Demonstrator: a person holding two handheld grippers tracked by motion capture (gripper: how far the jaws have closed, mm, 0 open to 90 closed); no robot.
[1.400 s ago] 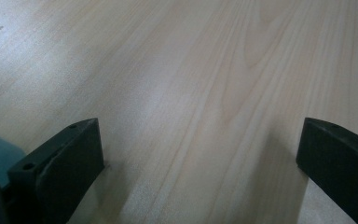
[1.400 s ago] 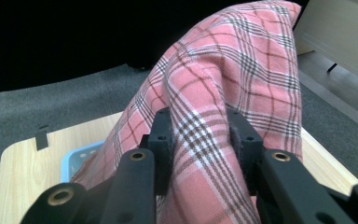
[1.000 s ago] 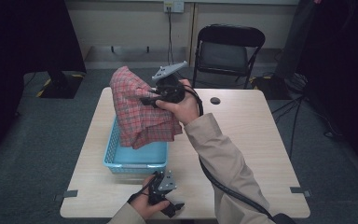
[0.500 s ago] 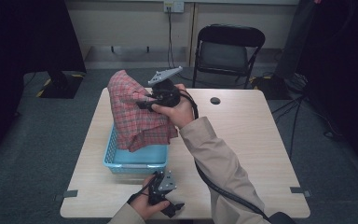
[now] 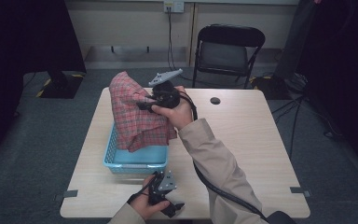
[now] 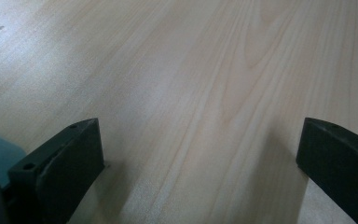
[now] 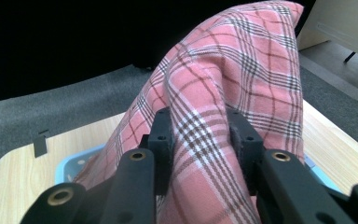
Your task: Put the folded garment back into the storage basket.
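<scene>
Above the basket [image 5: 135,161] our right gripper [image 5: 145,105] stayed clamped on the cloth [image 5: 135,116], barely shifting, so the lift had paused. Our left gripper [image 5: 168,205] rested, jaws apart.

1. A light wooden table [image 5: 242,140] stands on grey carpet.
2. A blue plastic basket [image 5: 135,161] sits on its left half.
3. A small dark round disc [image 5: 215,101] lies near its far edge.
</scene>
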